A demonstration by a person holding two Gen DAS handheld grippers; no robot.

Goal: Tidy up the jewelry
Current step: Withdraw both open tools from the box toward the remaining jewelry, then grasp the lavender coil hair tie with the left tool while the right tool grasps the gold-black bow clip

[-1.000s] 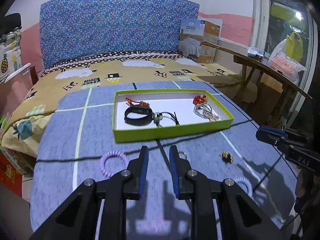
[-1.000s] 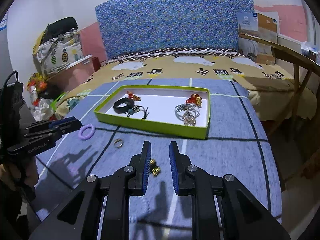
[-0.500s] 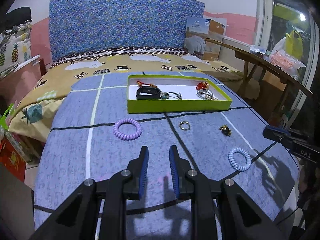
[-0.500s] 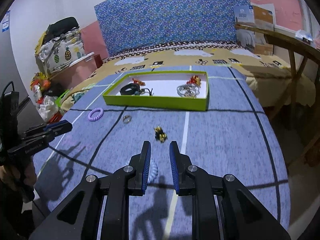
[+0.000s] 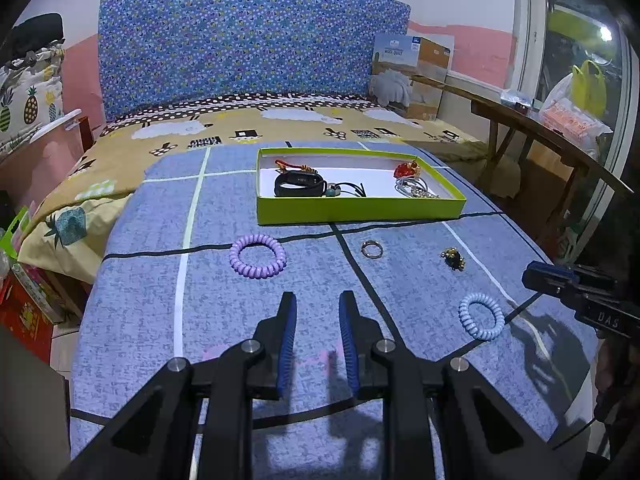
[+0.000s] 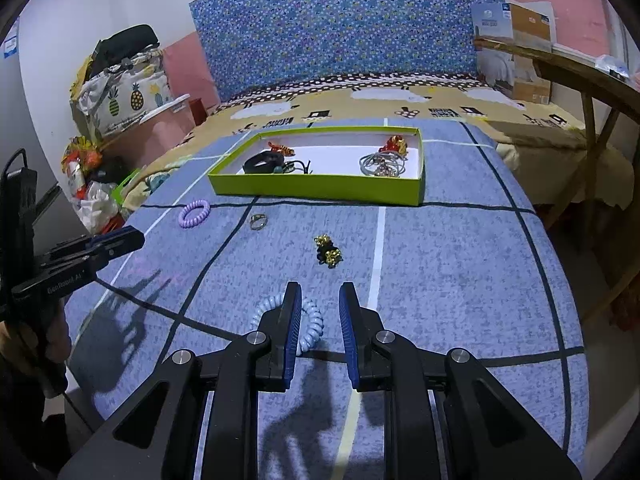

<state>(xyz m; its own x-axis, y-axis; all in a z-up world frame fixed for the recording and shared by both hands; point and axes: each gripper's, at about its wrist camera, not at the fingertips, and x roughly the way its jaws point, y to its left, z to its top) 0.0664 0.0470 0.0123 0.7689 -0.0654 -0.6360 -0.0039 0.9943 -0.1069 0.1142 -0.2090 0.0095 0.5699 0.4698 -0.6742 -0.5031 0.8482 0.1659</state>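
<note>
— Green-walled tray (image 5: 360,210) sits at the far end of our blue checked cloth (image 5: 152,300), already holding a black band (image 5: 298,184), a red charm and some chains. We read that as the place everything goes.

— So what's left out is the purple coil tie (image 5: 258,256), the ring (image 5: 372,249), the gold-and-black piece (image 5: 452,258) and the pale blue coil (image 5: 480,316), all loose on the cloth.

— Our left tool (image 5: 318,316) hangs narrowly parted, gripping nothing, and its jaws are opening. Our right tool (image 6: 319,312) is parted and empty too, the blue coil just behind its left finger.

— Beyond the cloth we see a bed with a patterned headboard (image 5: 248,48) and a wooden bench (image 5: 540,132).
</note>
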